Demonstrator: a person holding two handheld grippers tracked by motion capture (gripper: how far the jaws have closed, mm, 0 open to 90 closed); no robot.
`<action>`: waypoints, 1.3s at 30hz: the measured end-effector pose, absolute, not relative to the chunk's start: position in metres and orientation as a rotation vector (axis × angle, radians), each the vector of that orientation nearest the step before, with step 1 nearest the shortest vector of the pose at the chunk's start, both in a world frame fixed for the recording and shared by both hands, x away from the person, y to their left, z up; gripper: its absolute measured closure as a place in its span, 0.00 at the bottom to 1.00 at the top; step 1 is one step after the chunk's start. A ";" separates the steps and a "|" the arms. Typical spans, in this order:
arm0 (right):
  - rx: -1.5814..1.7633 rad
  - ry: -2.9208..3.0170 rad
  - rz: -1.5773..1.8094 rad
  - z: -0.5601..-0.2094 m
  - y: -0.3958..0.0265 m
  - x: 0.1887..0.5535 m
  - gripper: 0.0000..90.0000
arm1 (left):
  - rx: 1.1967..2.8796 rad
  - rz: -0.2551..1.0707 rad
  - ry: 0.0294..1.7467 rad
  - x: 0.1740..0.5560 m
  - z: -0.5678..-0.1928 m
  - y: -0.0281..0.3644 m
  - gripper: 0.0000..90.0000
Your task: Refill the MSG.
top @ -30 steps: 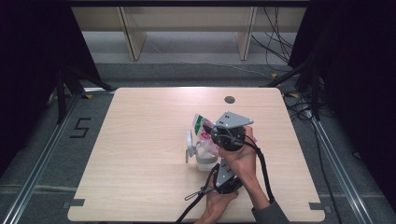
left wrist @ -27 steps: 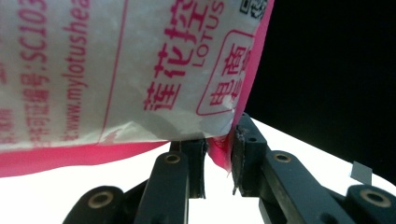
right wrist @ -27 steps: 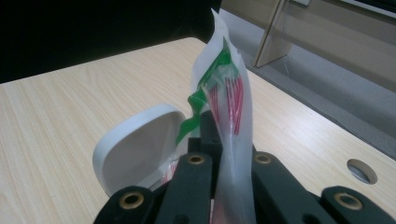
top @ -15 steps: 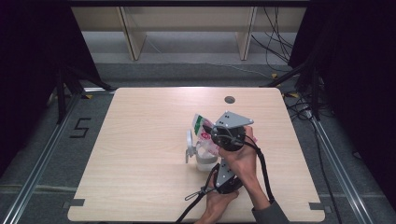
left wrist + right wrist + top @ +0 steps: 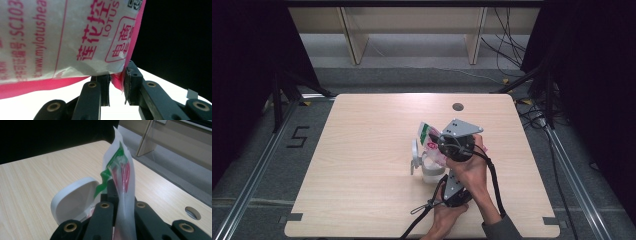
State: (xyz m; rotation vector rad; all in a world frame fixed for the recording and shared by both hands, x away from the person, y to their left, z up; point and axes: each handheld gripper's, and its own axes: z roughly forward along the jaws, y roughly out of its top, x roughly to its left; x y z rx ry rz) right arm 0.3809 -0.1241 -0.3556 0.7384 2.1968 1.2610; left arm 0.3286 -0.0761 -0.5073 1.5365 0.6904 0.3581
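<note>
Light wood table (image 5: 362,165), both hands stacked near its front right. Right gripper (image 5: 119,202) has its jaws clamped on the printed bag (image 5: 430,141) over a white lidded container (image 5: 430,169); left gripper (image 5: 117,86) pinches the bag's pink edge from below.

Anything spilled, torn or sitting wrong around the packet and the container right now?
No spill or tear shows. The packet is pinched by both grippers over the white container, whose hinged lid stands open. The left gripper grips just a pink corner.
</note>
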 end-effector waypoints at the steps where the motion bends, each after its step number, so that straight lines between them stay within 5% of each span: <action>1: 0.734 2.184 1.262 -0.356 -0.124 0.381 1.00 | 1.537 0.358 0.690 0.329 -0.507 -0.076 0.85; 19: 0.727 2.207 1.256 -0.355 -0.123 0.382 1.00 | 1.535 0.357 0.694 0.330 -0.507 -0.076 0.85; 20: 0.759 2.217 1.260 -0.357 -0.121 0.381 1.00 | 1.347 0.271 0.760 0.327 -0.506 -0.091 0.85; 21: 0.759 2.217 1.260 -0.357 -0.121 0.381 1.00 | 1.347 0.271 0.760 0.327 -0.506 -0.091 0.85; 22: 0.751 2.228 1.253 -0.356 -0.122 0.382 1.00 | 1.580 0.378 0.678 0.331 -0.507 -0.075 0.85; 39: 0.705 2.212 1.237 -0.355 -0.119 0.384 1.00 | 1.595 0.378 0.693 0.331 -0.505 -0.074 0.85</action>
